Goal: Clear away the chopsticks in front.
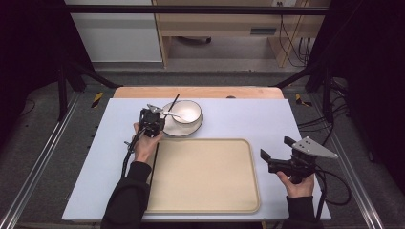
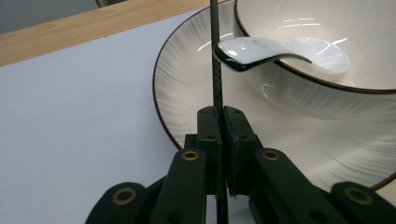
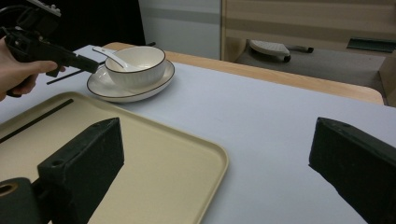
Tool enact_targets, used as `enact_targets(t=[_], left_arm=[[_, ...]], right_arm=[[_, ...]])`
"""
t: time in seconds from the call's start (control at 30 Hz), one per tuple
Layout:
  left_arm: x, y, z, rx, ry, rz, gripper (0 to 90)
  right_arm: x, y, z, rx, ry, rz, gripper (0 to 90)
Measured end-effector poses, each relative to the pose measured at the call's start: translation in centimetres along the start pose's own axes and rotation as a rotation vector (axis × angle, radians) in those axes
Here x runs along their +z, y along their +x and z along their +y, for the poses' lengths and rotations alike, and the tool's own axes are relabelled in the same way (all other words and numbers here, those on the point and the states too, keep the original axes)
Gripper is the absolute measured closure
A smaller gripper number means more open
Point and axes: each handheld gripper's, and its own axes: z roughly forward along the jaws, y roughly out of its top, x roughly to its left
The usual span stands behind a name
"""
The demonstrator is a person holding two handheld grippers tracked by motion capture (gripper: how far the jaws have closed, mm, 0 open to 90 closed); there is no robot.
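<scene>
Nearest the person's edge of the tabletop lies the tray (image 1: 205, 174), with one black chopstick (image 3: 35, 120) along its left edge. Left gripper (image 1: 152, 122), just beyond the tray's far left corner, has its jaws pressed together on a second chopstick (image 2: 216, 56) that leans against the plate (image 2: 187, 88). Lifted carelessly, this thin rod could catch the spoon (image 2: 261, 51) and tip it from the bowl (image 1: 187, 112) standing on that plate. Right gripper (image 1: 282, 157) hovers spread near the right edge, holding nothing.
</scene>
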Motion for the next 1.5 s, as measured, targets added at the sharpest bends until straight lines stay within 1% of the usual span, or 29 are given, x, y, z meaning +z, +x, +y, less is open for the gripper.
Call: enact_targets(t=[0.07, 0.13, 0.2, 0.27, 0.33, 0.43, 0.57, 0.67, 0.73, 0.8, 0.83, 0.9, 1.07, 1.13, 1.17, 1.2, 1.23, 1.27, 1.33, 1.37, 1.4, 1.5], left_arm=[[-0.4, 0.3, -0.2, -0.01, -0.004, 0.007, 85.5], [-0.9, 0.7, -0.4, -0.009, -0.004, 0.021, 85.4], [-1.4, 1.0, -0.7, -0.028, -0.01, 0.029, 85.5], [-2.0, 1.2, -0.9, -0.037, -0.018, 0.038, 85.5], [-2.6, 1.4, -1.1, -0.038, -0.023, 0.055, 85.4], [-3.8, 1.6, -1.5, -0.062, -0.04, 0.061, 85.5], [-5.4, 1.4, -2.1, -0.083, -0.06, 0.067, 85.5], [-6.6, 1.1, -2.7, -0.101, -0.075, 0.083, 85.5], [-7.5, 1.0, -3.1, -0.126, -0.093, 0.086, 85.5], [-8.3, 0.8, -3.5, -0.145, -0.105, 0.083, 85.5], [-8.7, 0.7, -3.7, -0.145, -0.11, 0.087, 85.5], [-9.4, 0.4, -4.0, -0.157, -0.125, 0.089, 85.4], [-11.2, -0.6, -5.6, -0.205, -0.168, 0.083, 85.4], [-11.7, -0.9, -6.2, -0.221, -0.172, 0.085, 85.5], [-11.9, -1.2, -6.5, -0.219, -0.173, 0.098, 85.4], [-12.2, -1.4, -6.9, -0.221, -0.179, 0.099, 85.4], [-12.3, -1.7, -7.3, -0.225, -0.187, 0.093, 85.4], [-12.4, -2.0, -7.6, -0.224, -0.188, 0.097, 85.4], [-12.8, -2.2, -8.4, -0.249, -0.2, 0.081, 85.4], [-12.9, -2.4, -8.8, -0.258, -0.209, 0.085, 85.4], [-13.1, -2.6, -9.2, -0.268, -0.218, 0.08, 85.4], [-13.8, -3.3, -10.3, -0.275, -0.234, 0.08, 85.4]], right_arm=[[0.0, 0.0, 0.0, -0.005, 0.002, 0.0, 3.2], [0.1, 0.1, 0.0, -0.004, 0.004, -0.002, 3.2], [0.1, 0.1, 0.0, -0.005, 0.004, -0.003, 3.2], [0.0, 0.1, 0.0, -0.004, 0.001, -0.003, 3.2], [0.0, 0.1, 0.0, -0.002, 0.0, -0.006, 3.1], [-0.1, 0.0, 0.0, -0.001, 0.0, -0.01, 3.1], [-0.1, 0.0, 0.0, 0.0, -0.001, -0.009, 3.0], [-0.1, 0.0, -0.1, 0.005, 0.001, -0.005, 3.1], [-0.1, 0.0, -0.1, 0.002, 0.001, -0.004, 3.1], [-0.2, 0.0, -0.1, 0.006, 0.0, -0.005, 3.1], [-0.2, 0.0, -0.1, 0.006, -0.001, -0.003, 3.1], [-0.3, 0.0, -0.1, 0.005, -0.002, -0.005, 3.1], [-0.4, 0.0, 0.0, 0.003, -0.003, -0.005, 3.1], [-0.3, 0.1, 0.0, 0.006, -0.003, -0.004, 3.1], [-0.3, 0.1, -0.1, 0.003, -0.003, -0.004, 3.1], [-0.3, 0.2, 0.0, 0.002, -0.002, -0.003, 3.1], [-0.3, 0.2, 0.0, 0.003, -0.002, -0.001, 3.1], [-0.2, 0.2, -0.1, -0.006, -0.002, -0.001, 3.1], [-0.2, 0.3, -0.1, -0.001, 0.001, -0.002, 3.1], [-0.2, 0.3, -0.1, 0.0, 0.001, -0.002, 3.1], [-0.2, 0.3, -0.1, -0.002, 0.001, 0.0, 3.1], [-0.2, 0.3, -0.1, 0.002, 0.002, 0.001, 3.1]])
